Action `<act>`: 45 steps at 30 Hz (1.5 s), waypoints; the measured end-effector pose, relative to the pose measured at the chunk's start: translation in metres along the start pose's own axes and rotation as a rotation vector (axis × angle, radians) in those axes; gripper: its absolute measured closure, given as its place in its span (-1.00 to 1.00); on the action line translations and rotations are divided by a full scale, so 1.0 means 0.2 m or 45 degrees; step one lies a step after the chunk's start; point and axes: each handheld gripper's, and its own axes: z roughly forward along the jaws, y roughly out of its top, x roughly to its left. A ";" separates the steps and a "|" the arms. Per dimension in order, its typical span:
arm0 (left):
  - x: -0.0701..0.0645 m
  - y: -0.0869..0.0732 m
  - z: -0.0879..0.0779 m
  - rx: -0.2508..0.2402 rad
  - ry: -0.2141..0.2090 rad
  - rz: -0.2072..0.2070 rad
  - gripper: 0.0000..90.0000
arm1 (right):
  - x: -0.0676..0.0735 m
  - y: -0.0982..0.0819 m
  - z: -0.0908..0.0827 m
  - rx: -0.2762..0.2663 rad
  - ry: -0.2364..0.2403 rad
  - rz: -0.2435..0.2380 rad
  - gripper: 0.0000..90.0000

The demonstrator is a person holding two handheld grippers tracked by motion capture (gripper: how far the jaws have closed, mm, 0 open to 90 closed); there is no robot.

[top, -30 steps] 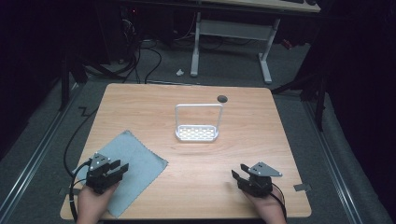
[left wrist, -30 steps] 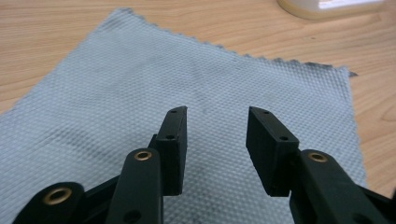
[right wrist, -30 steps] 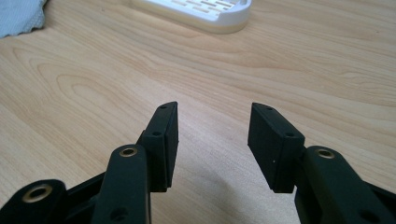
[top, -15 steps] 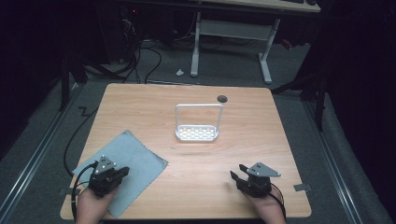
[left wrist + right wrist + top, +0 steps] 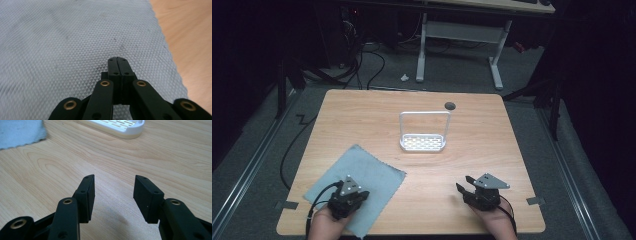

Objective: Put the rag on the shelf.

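Your left gripper has slid back toward you over the last second: it sat higher on the grey-blue microfibre cloth before, and now it rests over the cloth's near part, at about 7 o'clock on the wooden table. In the left gripper view its jaws are clenched flat together, with the waffle weave of the cloth running under and beyond them. You cannot tell from these pictures whether any fabric is nipped between the tips; nothing visibly bunches up there, and the cloth has not shifted with your hand. My reading is that you are setting up for a grab at the near edge, not yet holding it.

Your right gripper has barely moved. It waits at about 5 o'clock on bare wood, well apart from the cloth, with its jaws spread wide and nothing between them, as the right gripper view shows.

The white slotted rack with its upright wire hoop stands at the table's middle, toward 12 o'clock from both grippers, untouched. In the right gripper view its base lies ahead, and 1 corner of the cloth shows at 10 o'clock.
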 end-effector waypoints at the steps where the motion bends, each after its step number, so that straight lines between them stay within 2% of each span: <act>1: 0.00 0.00 0.00 0.000 0.000 0.000 1.00 | 0.00 0.00 0.00 0.000 0.000 0.000 0.17; 2: -0.08 0.04 0.05 -0.010 -0.049 0.043 1.00 | 0.00 0.00 0.00 0.005 0.005 0.008 0.19; 3: -0.08 0.04 0.05 -0.010 -0.049 0.043 1.00 | 0.00 0.00 0.00 0.005 0.005 0.008 0.19; 5: -0.18 0.09 0.10 -0.013 -0.090 0.085 0.99 | 0.01 0.00 0.00 0.002 0.019 0.005 0.21; 7: -0.21 0.11 0.11 -0.026 -0.104 0.100 0.99 | 0.01 0.00 0.01 0.002 0.021 0.004 0.21; 8: -0.21 0.12 0.11 -0.036 -0.090 0.114 0.99 | 0.02 0.01 0.01 0.003 0.028 0.005 0.21; 11: -0.15 0.11 0.05 -0.078 -0.055 0.074 0.97 | 0.06 0.02 0.03 0.011 0.062 -0.014 0.24; 13: -0.05 0.06 -0.02 -0.094 0.013 0.013 0.97 | 0.08 0.02 0.04 0.011 0.077 -0.022 0.26; 14: 0.00 0.04 -0.04 -0.096 0.037 -0.025 0.97 | 0.14 0.04 0.07 0.018 0.116 -0.053 0.30; 16: 0.09 -0.02 -0.10 -0.097 0.088 -0.092 0.97 | 0.16 0.05 0.08 0.022 0.131 -0.067 0.34; 18: 0.15 -0.08 -0.14 -0.098 0.140 -0.141 0.97 | 0.23 0.07 0.12 0.045 0.179 -0.110 0.43; 19: 0.17 -0.10 -0.16 -0.107 0.148 -0.170 0.97 | 0.29 0.10 0.15 0.059 0.213 -0.150 0.53; 21: 0.19 -0.12 -0.18 -0.117 0.157 -0.206 0.97 | 0.31 0.11 0.17 0.066 0.228 -0.162 0.61; 22: 0.19 -0.14 -0.18 -0.113 0.161 -0.215 0.97 | 0.33 0.12 0.19 0.069 0.246 -0.171 0.74; 23: 0.19 -0.16 -0.18 -0.098 0.169 -0.217 0.97 | 0.39 0.14 0.23 0.086 0.299 -0.219 1.00; 24: 0.19 -0.16 -0.18 -0.098 0.169 -0.217 0.97 | 0.39 0.14 0.23 0.086 0.299 -0.219 1.00; 25: 0.19 -0.17 -0.17 -0.082 0.183 -0.205 0.97 | 0.44 0.17 0.26 0.099 0.339 -0.264 1.00; 27: 0.18 -0.19 -0.17 -0.074 0.188 -0.210 0.97 | 0.46 0.17 0.27 0.106 0.350 -0.284 1.00; 28: 0.17 -0.19 -0.17 -0.066 0.181 -0.210 0.97 | 0.52 0.19 0.30 0.110 0.384 -0.320 1.00; 29: 0.16 -0.20 -0.17 -0.065 0.184 -0.201 0.97 | 0.52 0.19 0.30 0.110 0.384 -0.320 1.00; 30: 0.16 -0.20 -0.17 -0.065 0.184 -0.201 0.97 | 0.56 0.19 0.32 0.126 0.400 -0.355 1.00; 32: 0.15 -0.20 -0.17 -0.069 0.188 -0.201 0.97 | 0.58 0.19 0.34 0.145 0.413 -0.385 1.00; 35: 0.15 -0.20 -0.17 -0.070 0.186 -0.200 0.97 | 0.59 0.18 0.35 0.178 0.409 -0.406 1.00; 37: 0.14 -0.20 -0.17 -0.070 0.175 -0.199 0.97 | 0.59 0.18 0.35 0.177 0.413 -0.396 1.00; 41: 0.12 -0.19 -0.15 -0.062 0.144 -0.179 0.97 | 0.54 0.17 0.34 0.180 0.380 -0.370 1.00; 42: 0.10 -0.18 -0.14 -0.062 0.115 -0.175 0.97 | 0.52 0.17 0.34 0.180 0.368 -0.362 1.00; 43: 0.08 -0.16 -0.13 -0.053 0.111 -0.147 0.97 | 0.50 0.17 0.33 0.181 0.356 -0.348 1.00; 45: 0.04 -0.14 -0.11 -0.056 0.072 -0.125 0.97 | 0.46 0.16 0.32 0.185 0.330 -0.321 1.00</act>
